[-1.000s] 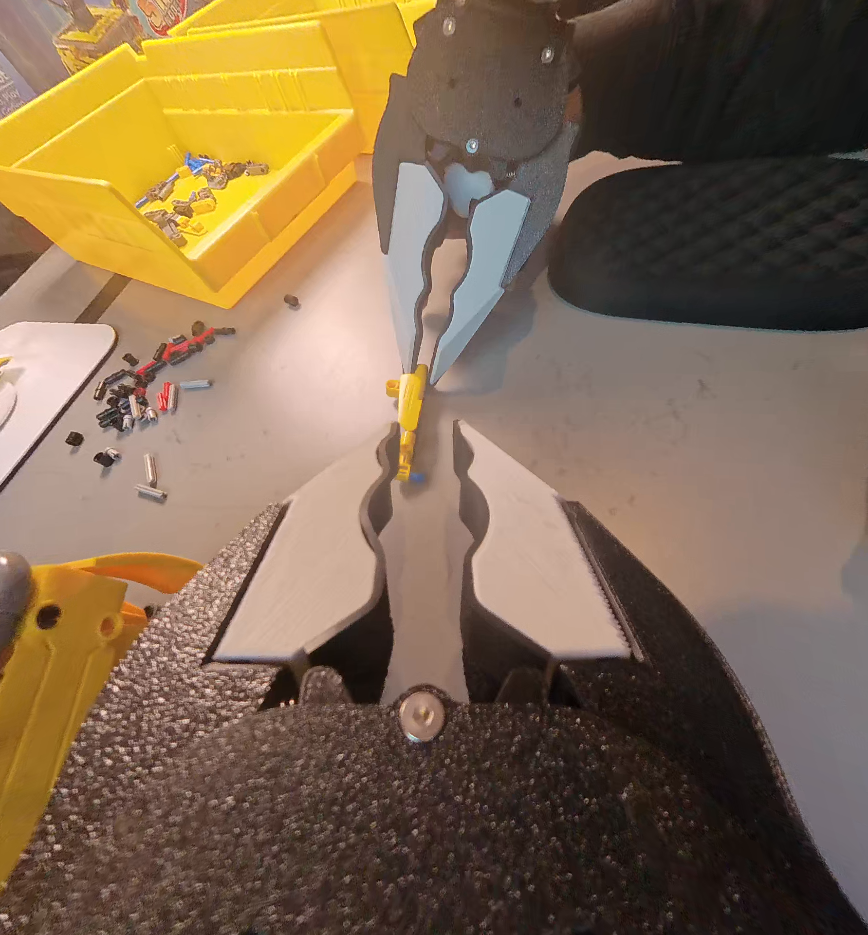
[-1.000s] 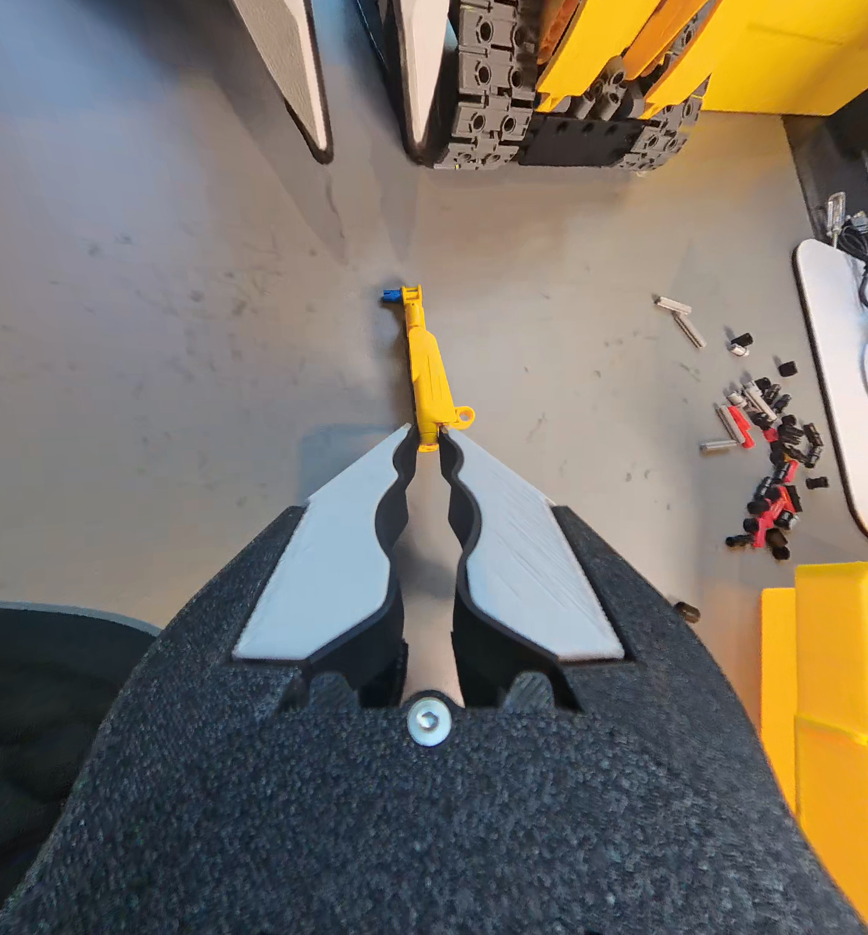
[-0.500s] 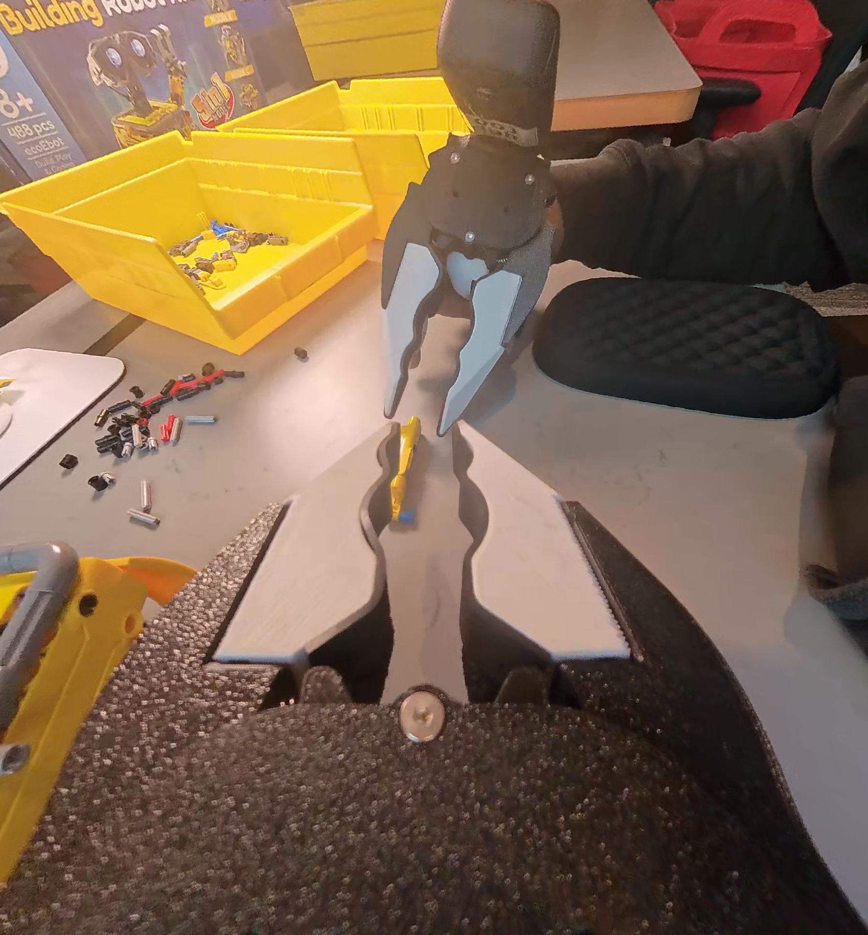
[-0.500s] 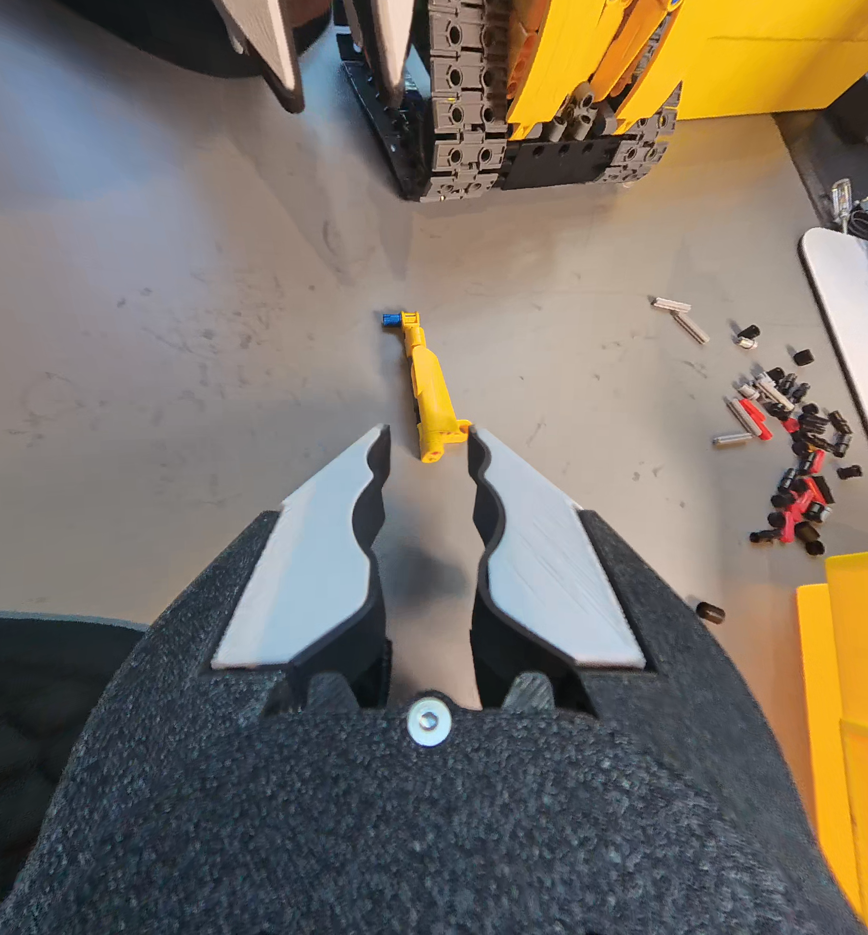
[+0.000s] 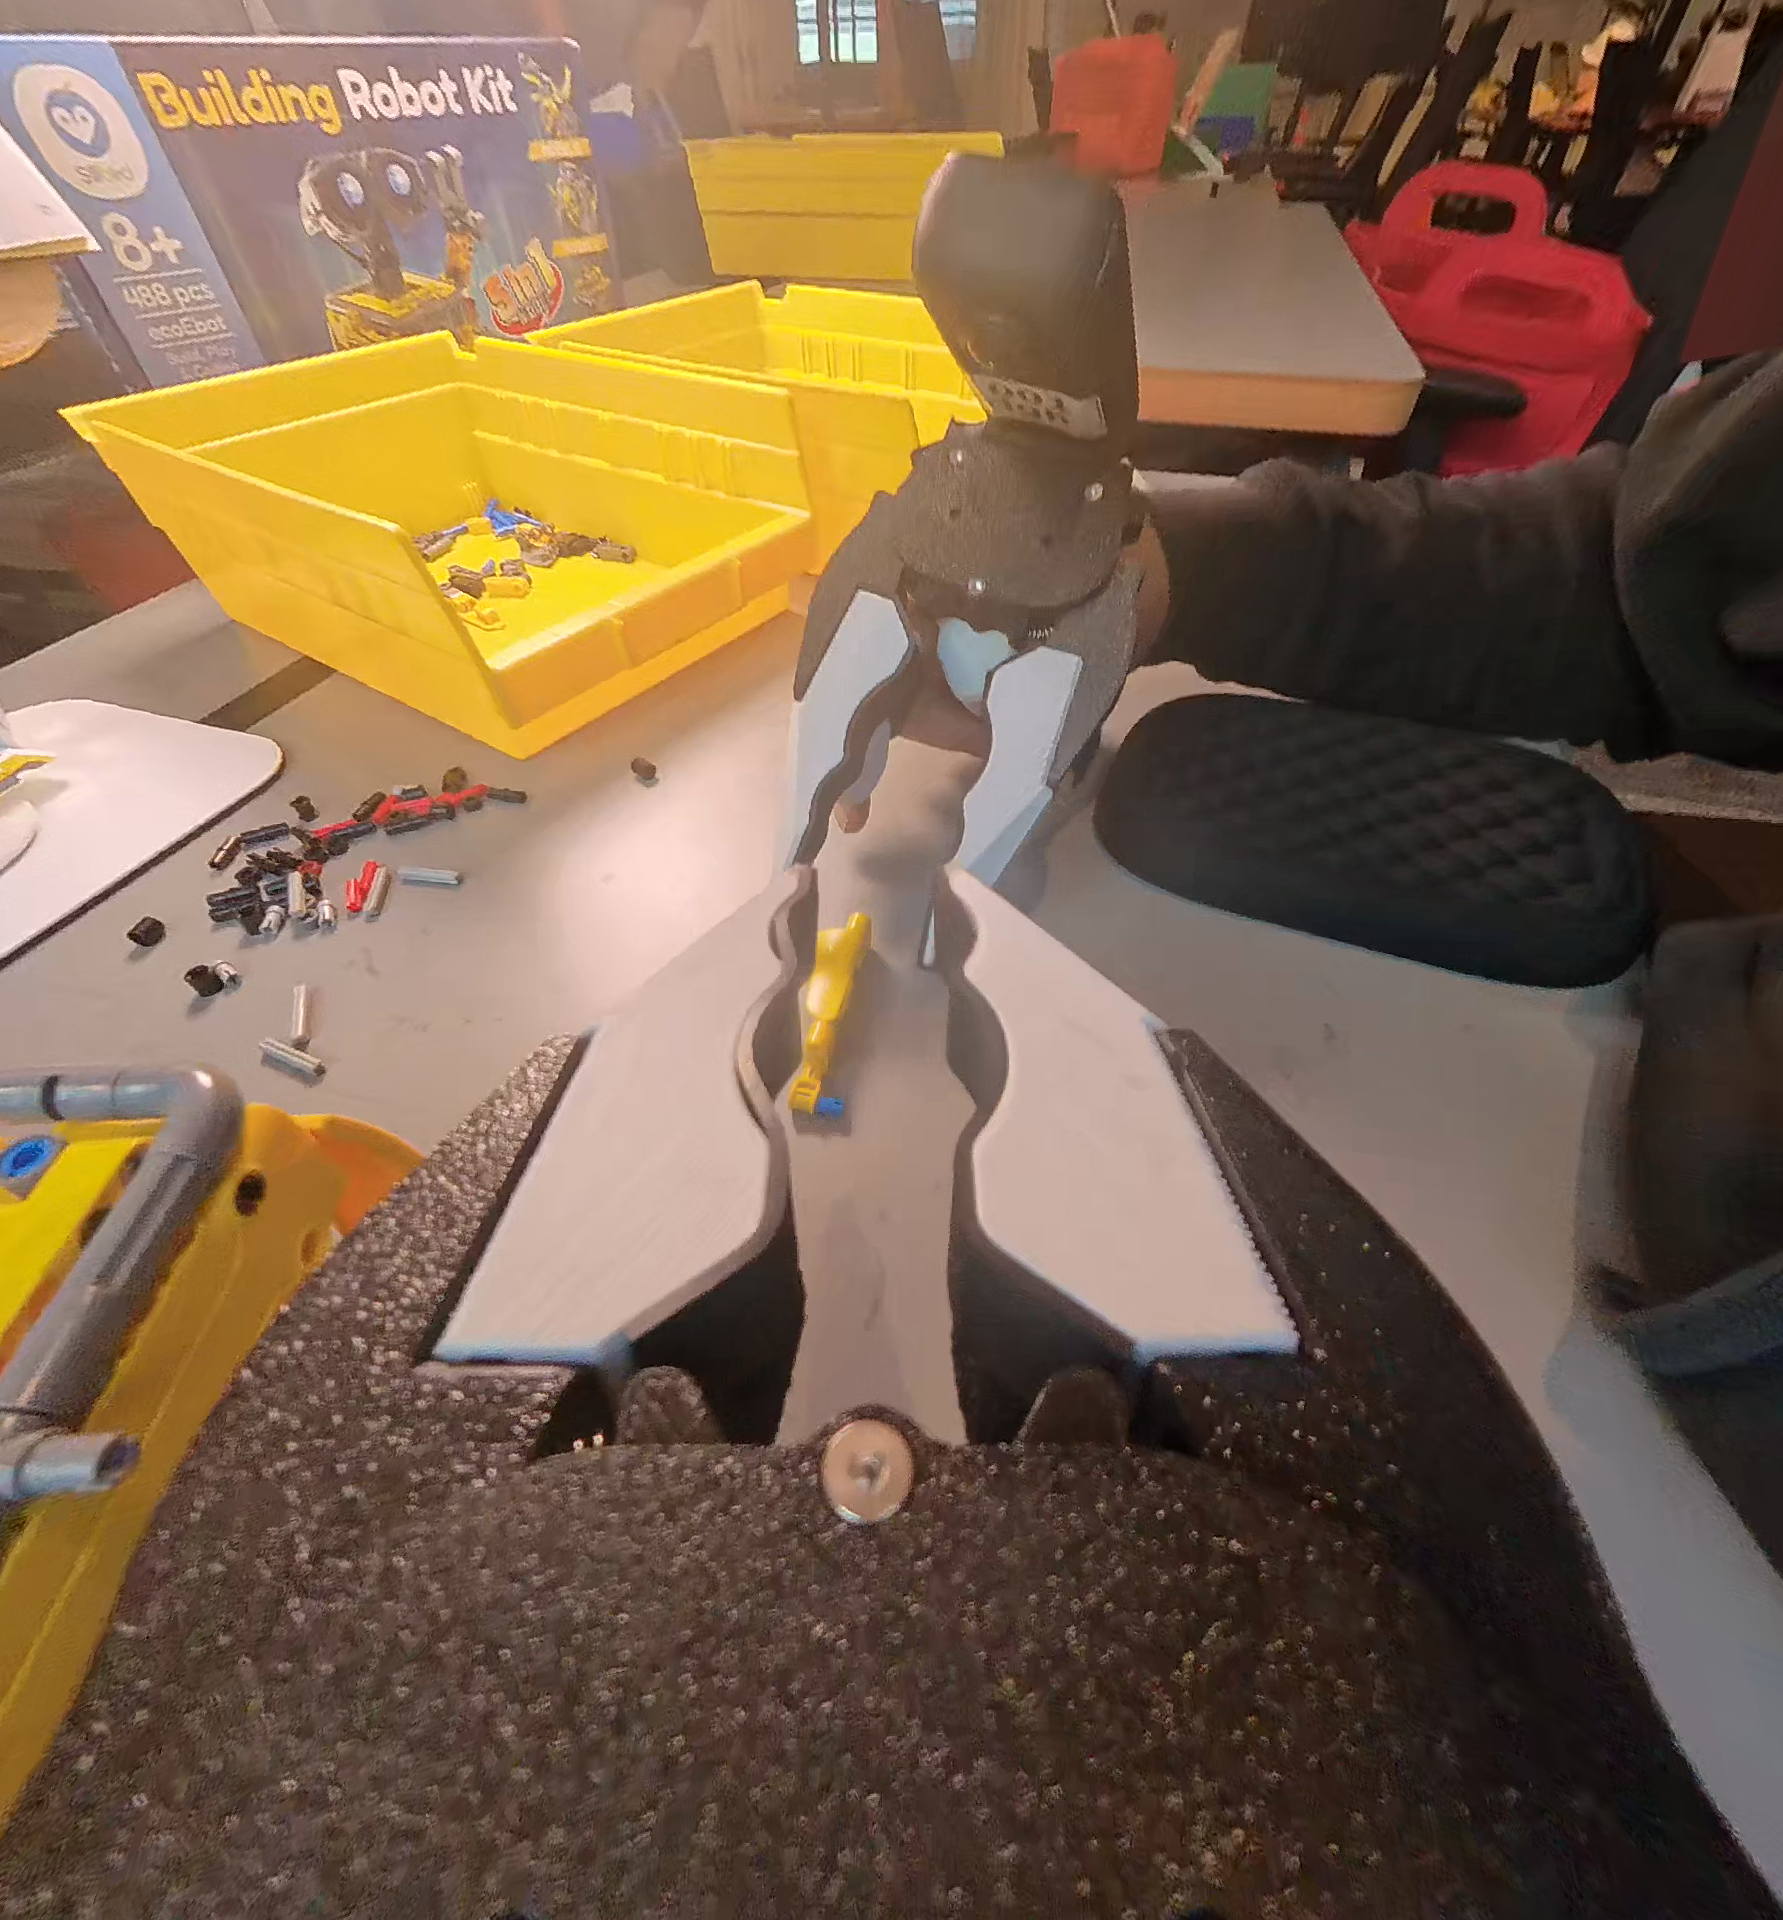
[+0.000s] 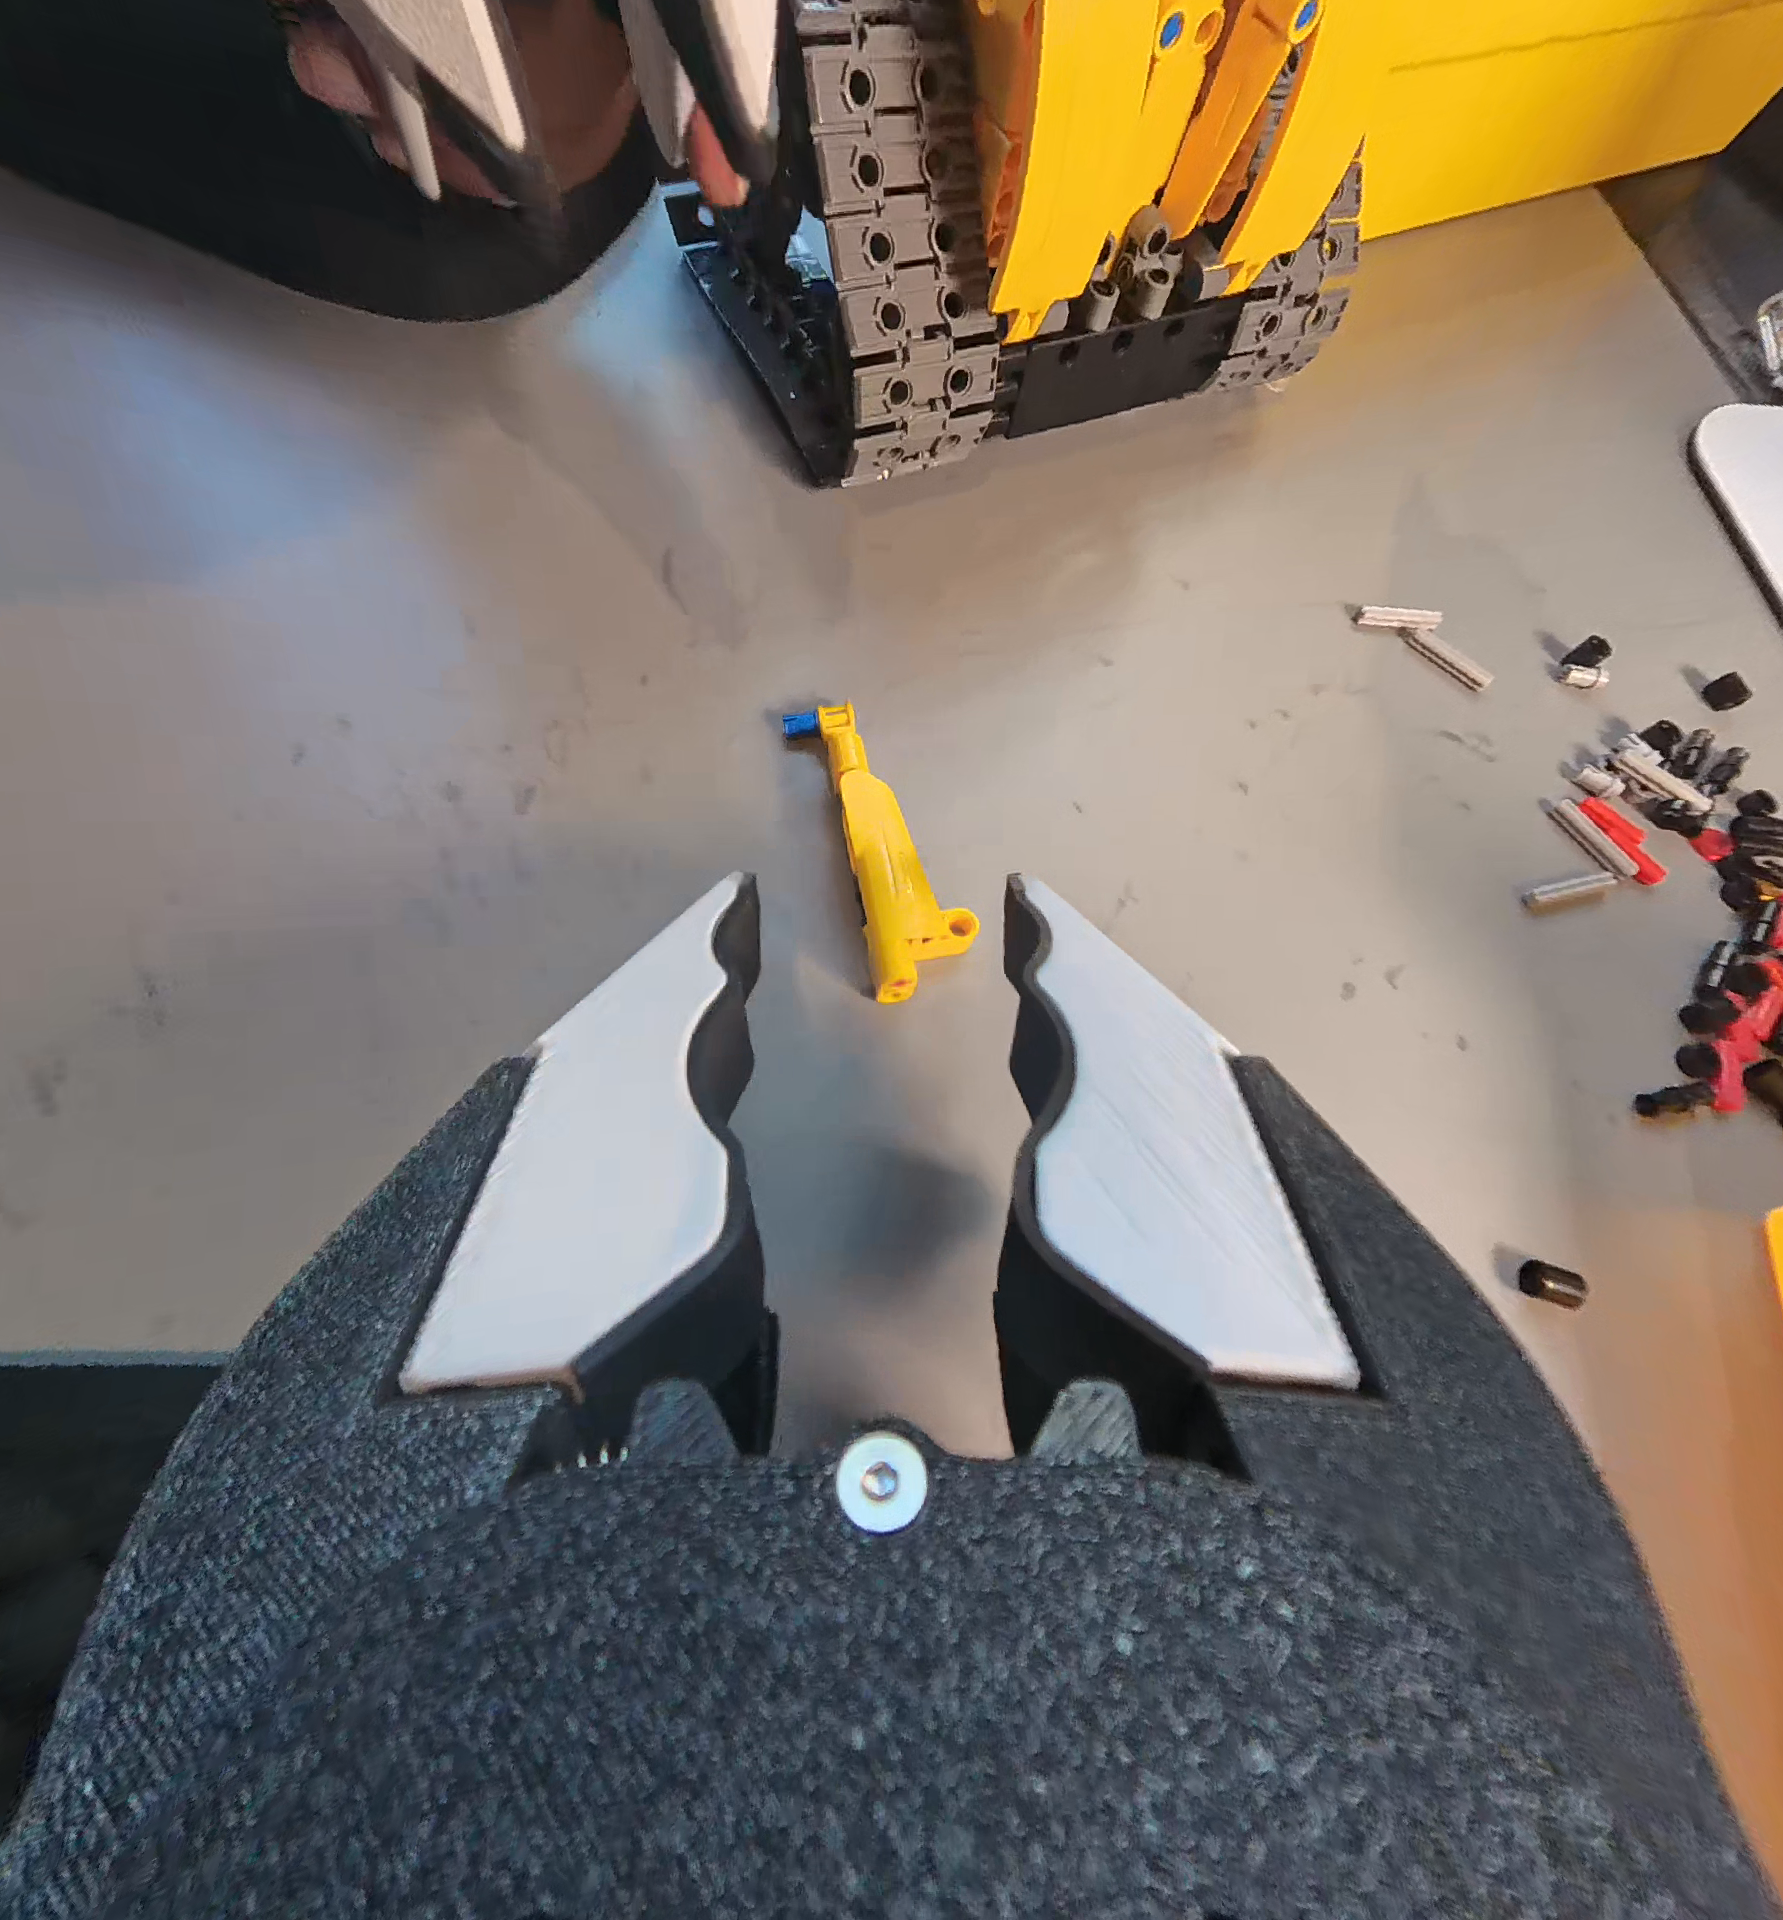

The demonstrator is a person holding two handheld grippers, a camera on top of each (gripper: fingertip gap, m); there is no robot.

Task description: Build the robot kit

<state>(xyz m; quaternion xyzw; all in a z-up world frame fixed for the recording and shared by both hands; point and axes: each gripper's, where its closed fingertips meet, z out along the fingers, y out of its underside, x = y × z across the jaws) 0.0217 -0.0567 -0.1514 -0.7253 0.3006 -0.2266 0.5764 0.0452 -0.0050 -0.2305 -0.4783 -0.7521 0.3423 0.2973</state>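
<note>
The right gripper has let go and lifted, fingers wide, leaving the yellow piece flat on the counter, framed by the left gripper's narrowly parted, empty fingers.

Long part on table (between both claws), loose pins right.

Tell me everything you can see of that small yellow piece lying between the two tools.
The yellow piece is a slim, glossy plastic building part, like a small cylinder body narrowing to a thin rod. A blue pin sticks sideways from the rod's end fitting; a small eyelet lug juts out near the thick end. It lies flat and alone on the grey table, thick end toward the right tool, whose jaws stand open just short of it. The left tool is open too. Nothing touches it.
</note>
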